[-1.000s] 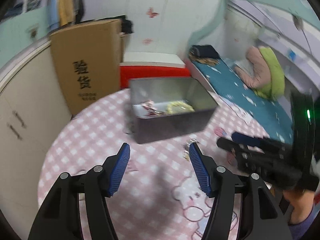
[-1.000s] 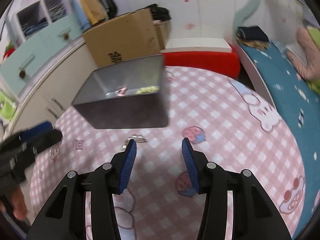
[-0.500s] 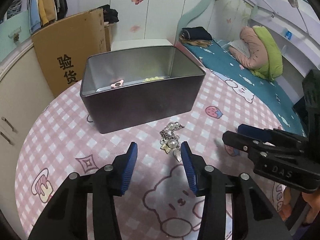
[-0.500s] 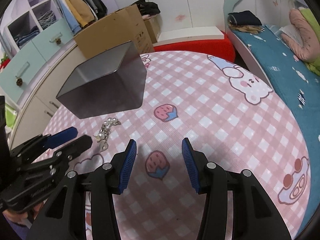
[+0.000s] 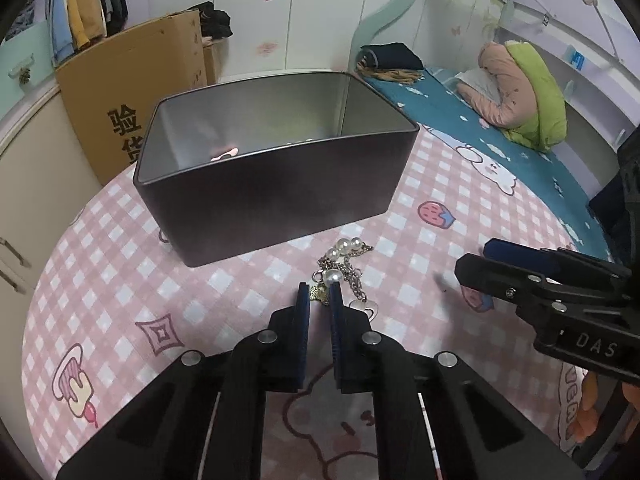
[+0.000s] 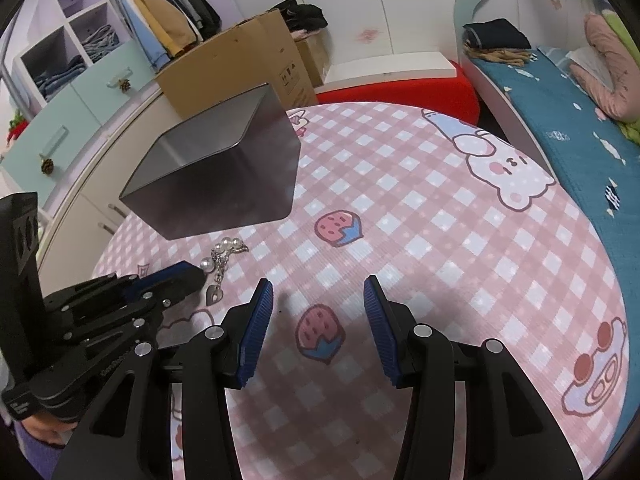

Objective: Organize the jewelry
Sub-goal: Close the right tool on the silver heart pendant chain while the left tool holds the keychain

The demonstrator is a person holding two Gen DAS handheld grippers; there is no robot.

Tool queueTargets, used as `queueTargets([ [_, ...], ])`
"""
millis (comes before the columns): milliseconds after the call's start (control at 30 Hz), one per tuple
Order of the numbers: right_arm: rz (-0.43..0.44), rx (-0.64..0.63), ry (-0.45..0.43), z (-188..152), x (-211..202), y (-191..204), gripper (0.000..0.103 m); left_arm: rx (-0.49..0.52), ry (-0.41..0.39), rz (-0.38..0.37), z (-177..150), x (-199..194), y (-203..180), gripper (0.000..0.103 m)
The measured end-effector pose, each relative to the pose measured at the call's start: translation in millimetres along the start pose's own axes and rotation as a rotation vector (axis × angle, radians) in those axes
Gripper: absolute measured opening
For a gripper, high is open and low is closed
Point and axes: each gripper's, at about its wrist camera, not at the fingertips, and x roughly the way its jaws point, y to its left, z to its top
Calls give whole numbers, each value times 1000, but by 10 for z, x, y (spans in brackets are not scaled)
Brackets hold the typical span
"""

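1 tin [image 5: 280, 204], 1 pearl chain [image 5: 344, 268], 2 grippers [image 5: 320, 300].

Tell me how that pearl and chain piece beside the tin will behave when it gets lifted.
The pearl chain lies in a loose crumpled heap, so it will probably hang limp and swing. Its heart charm and round pearls may dangle or snag. The left gripper pinches only one end, so thin links could slip free.

Even, soft indoor light from overhead, fairly bright; both fisheye views bend hard toward black corner vignettes. The right gripper [image 6: 318, 292] throws a broad dull shadow on the tablecloth [image 6: 460, 240] (edges diffuse). The tin's [image 5: 276, 200] inner walls carry hazy reflections
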Motion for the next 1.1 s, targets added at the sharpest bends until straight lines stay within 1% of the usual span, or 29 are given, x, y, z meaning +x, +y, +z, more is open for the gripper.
queueTargets([
  [67, 1, -8, 0, 2, 4, 33, 47, -17, -5, 11, -10, -18, 69, 8],
  [200, 3, -37, 7, 2, 50, 149, 47, -60, -13, 1, -37, -78, 246, 8],
  [233, 3, -45, 7, 1, 62, 183, 47, -76, -29, -41, -37, -120, 298, 8],
  [267, 3, -48, 8, -3, 68, 197, 47, -88, -40, -55, -34, -151, 324, 8],
  [367, 9, -61, 12, 10, 85, 285, 47, -90, -63, -30, -19, -251, 368, 8],
  [433, 9, -79, 15, 29, 106, 361, 47, -101, -76, -44, -18, -338, 432, 8],
  [600, -15, -160, 26, 94, 268, 664, 47, -124, -113, -31, -34, -537, 598, 8],
  [767, -82, -238, 31, 108, 423, 886, 46, -130, -117, -24, -50, -601, 661, 8],
  [833, -133, -273, 23, 86, 429, 936, 30, -132, -116, -27, -63, -615, 680, 8],
  [933, -117, -287, 33, 70, 404, 950, 9, -135, -120, -39, -57, -627, 690, 8],
  [967, -125, -296, 33, 59, 387, 958, 6, -136, -123, -46, -47, -637, 693, 8],
  [1033, -121, -300, 32, 43, 354, 966, 5, -136, -129, -70, -28, -676, 689, 8],
  [1100, -91, -277, 18, 57, 245, 920, 5, -132, -141, -89, 1, -736, 680, 8],
])
